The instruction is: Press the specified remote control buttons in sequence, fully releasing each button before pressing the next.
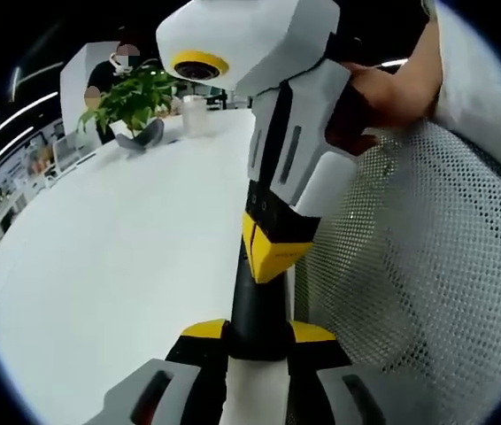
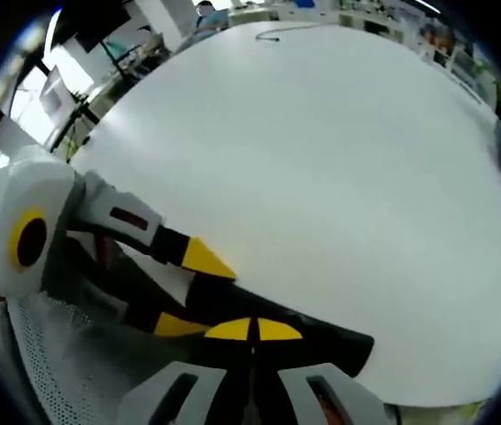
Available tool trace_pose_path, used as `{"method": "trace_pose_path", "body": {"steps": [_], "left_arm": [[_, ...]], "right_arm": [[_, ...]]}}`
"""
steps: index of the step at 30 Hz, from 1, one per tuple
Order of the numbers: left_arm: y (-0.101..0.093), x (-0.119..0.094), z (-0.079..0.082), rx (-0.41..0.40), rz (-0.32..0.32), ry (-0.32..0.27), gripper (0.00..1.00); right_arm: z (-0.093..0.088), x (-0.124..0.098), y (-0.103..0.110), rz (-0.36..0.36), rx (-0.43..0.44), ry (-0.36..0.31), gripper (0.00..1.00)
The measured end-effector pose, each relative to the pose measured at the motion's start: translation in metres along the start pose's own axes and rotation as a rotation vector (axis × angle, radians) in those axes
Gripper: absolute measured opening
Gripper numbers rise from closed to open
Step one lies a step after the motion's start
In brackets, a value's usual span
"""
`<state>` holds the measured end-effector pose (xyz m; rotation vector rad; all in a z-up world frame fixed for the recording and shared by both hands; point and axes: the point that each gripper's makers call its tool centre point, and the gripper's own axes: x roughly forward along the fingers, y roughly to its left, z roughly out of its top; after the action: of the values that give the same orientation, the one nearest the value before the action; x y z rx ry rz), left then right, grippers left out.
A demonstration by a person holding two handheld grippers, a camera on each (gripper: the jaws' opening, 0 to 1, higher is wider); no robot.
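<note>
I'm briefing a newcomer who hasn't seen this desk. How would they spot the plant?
Start from the big white table and look to its far end. There a potted plant stands in a grey pot, beside a white cup. It is the only green, leafy thing there.

white table [image 1: 118, 266] | black remote control [image 1: 258, 310] at 6 o'clock | right gripper [image 1: 273, 252]: white body, black and yellow tips | green plant [image 1: 131, 96] in grey pot at 11 o'clock | white mesh chair back [image 1: 427, 257], dotted with holes, at 3 o'clock | left gripper [image 2: 193, 288]: white, yellow-tipped

smooth matt white table [image 2: 321, 159]; perforated mesh chair back [image 1: 427, 257]; glossy black remote [image 1: 258, 310].
</note>
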<state>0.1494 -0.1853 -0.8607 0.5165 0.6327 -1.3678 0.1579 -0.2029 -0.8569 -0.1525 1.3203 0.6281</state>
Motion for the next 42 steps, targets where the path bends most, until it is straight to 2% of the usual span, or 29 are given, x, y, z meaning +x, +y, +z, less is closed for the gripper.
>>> {"method": "trace_pose_path", "body": {"steps": [6, 9, 11, 14, 19, 22, 25, 35, 42], "left_arm": [[0.000, 0.000, 0.000, 0.009, 0.001, 0.005, 0.25], [0.000, 0.000, 0.000, 0.013, -0.001, 0.006, 0.24], [0.000, 0.000, 0.000, 0.021, -0.001, 0.003, 0.24], [0.000, 0.000, 0.000, 0.019, -0.003, 0.003, 0.24], [-0.001, 0.000, 0.000, 0.021, -0.003, 0.005, 0.24], [-0.001, 0.000, 0.000, 0.025, -0.004, 0.006, 0.24], [-0.001, -0.001, 0.000, 0.028, -0.005, 0.007, 0.24], [0.000, -0.001, 0.000, 0.024, -0.002, 0.006, 0.24], [0.000, -0.001, 0.000, 0.023, -0.001, 0.007, 0.24]], "right_arm": [[-0.001, -0.001, 0.001, 0.005, -0.014, 0.020, 0.00], [-0.002, -0.002, 0.002, -0.004, -0.041, -0.018, 0.00], [-0.002, -0.003, 0.001, -0.005, -0.019, -0.059, 0.00], [0.000, -0.003, 0.000, 0.009, -0.006, -0.039, 0.00], [0.014, -0.018, -0.011, 0.019, 0.115, -0.160, 0.00], [0.007, -0.016, -0.013, 0.043, 0.167, -0.126, 0.00], [0.006, -0.011, -0.012, 0.052, 0.171, -0.105, 0.00], [0.001, -0.004, 0.002, 0.079, 0.104, -0.055, 0.00], [-0.001, -0.002, 0.002, 0.034, 0.031, -0.043, 0.00]]}}
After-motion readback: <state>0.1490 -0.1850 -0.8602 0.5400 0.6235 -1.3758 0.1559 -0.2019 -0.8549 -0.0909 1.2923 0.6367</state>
